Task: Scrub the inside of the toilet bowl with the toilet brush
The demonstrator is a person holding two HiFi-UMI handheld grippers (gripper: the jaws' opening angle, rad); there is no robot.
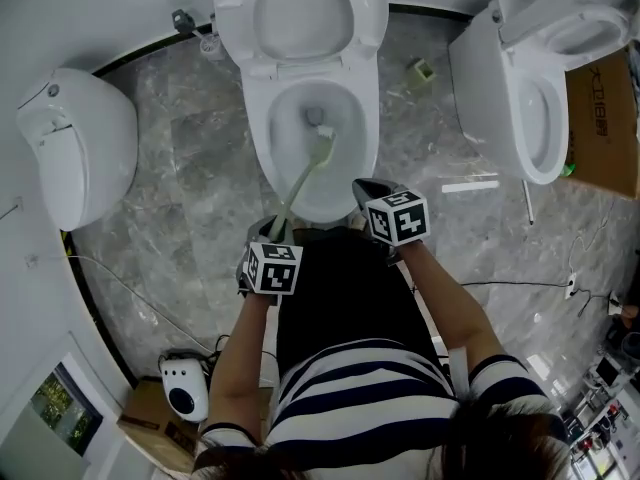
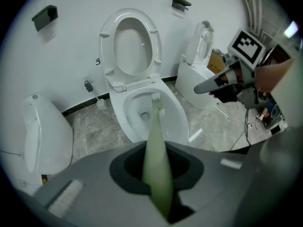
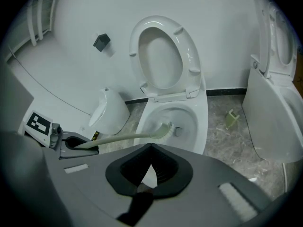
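The left gripper point(image 1: 272, 232) is clamped on the handle of the pale green toilet brush point(image 1: 303, 175), which runs down and forward into the open toilet bowl point(image 1: 262, 160). Its bristle head sits low inside, just beside the drain (seat and lid raised). The right gripper point(image 1: 369, 191) hovers over the bowl's near rim, jaws drawn together, holding nothing.

toilet brush point(image 1: 300, 183) end hidden in left tool point(image 1: 272, 236), cardboard box point(image 1: 603, 128) cropped

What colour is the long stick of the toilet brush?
Pale green. The toilet brush handle shows best in the left gripper view.
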